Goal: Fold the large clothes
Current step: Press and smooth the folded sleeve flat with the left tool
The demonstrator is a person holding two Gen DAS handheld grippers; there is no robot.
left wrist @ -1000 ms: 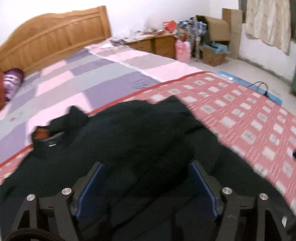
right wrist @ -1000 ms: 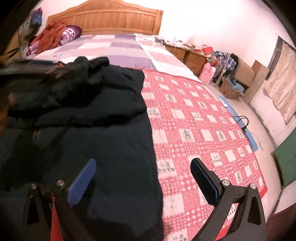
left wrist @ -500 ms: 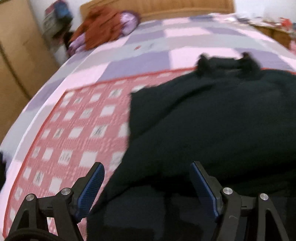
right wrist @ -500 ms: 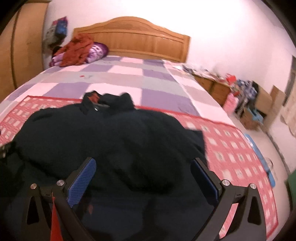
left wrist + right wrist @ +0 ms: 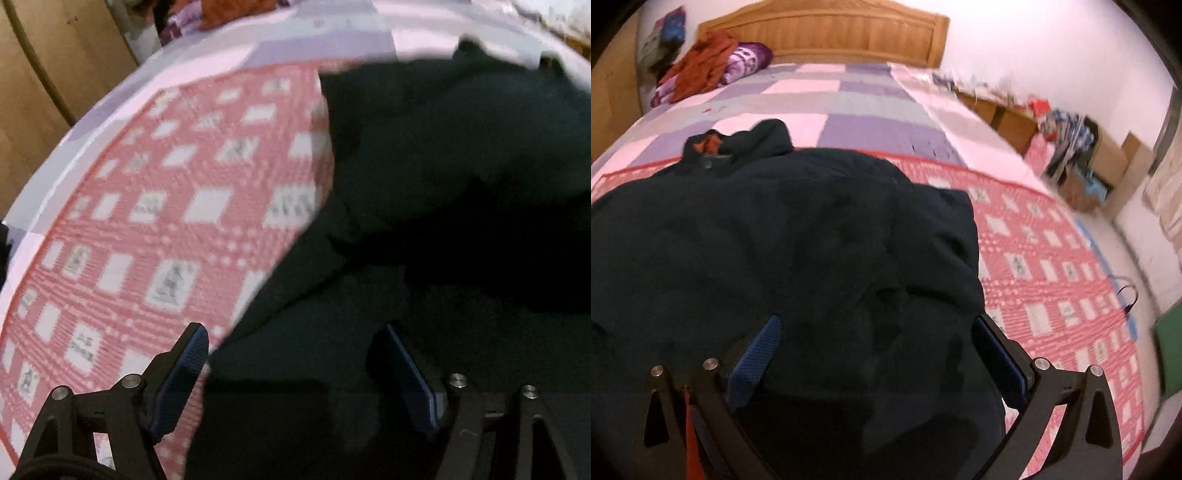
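— While the left gripper point(image 5: 291, 373) hung with its jaws spread wide and nothing clamped, what had shifted in its view?

— A second before, it faced the headboard across the dark coat; it then swung round until the coat's left edge ran between its blue pads point(image 5: 181, 380), with the red-and-white checked blanket point(image 5: 166, 229) filling everything toward nine o'clock. That looked like lining up for the next grab, though no fold had begun.

— And the right gripper point(image 5: 875, 354)?

— Also gaping and empty. It had slid from the coat's right border to over the middle of the dark coat point(image 5: 783, 236).

— Where did the coat lie?

— Spread on the checked blanket, collar point(image 5: 713, 146) toward twelve o'clock, pointing at the wooden headboard point(image 5: 827, 37), with a heaped fold across its upper half.

— The hands' pose?

— Both tools tipped steeply down at the bedding, hovering just above the cloth; whether the pads brushed it was impossible to tell.
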